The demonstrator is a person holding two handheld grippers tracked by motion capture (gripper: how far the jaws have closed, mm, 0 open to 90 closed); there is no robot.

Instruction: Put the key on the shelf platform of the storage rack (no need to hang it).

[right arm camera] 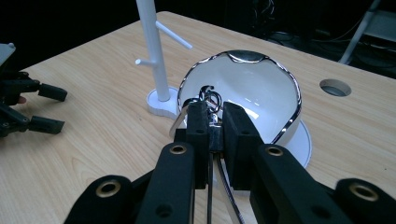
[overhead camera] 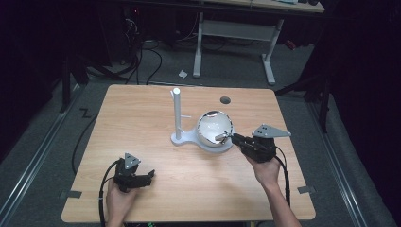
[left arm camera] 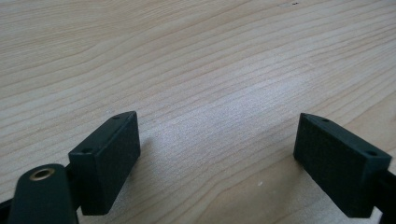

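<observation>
No writing is readable. The metal keyring (right arm camera: 212, 100), long axis toward twelve o'clock in the right gripper view, hangs over the white bowl's (right arm camera: 243, 84) near rim, clamped by the right gripper (right arm camera: 215, 122). The left gripper (left arm camera: 217, 154) rests spread apart on the table (left arm camera: 196, 56).

No legible text — none anywhere

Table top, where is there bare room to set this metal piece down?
Bare wood lies left of the white stand and between the left gripper and right gripper. It is crowded at the white bowl on the stand's base.
</observation>
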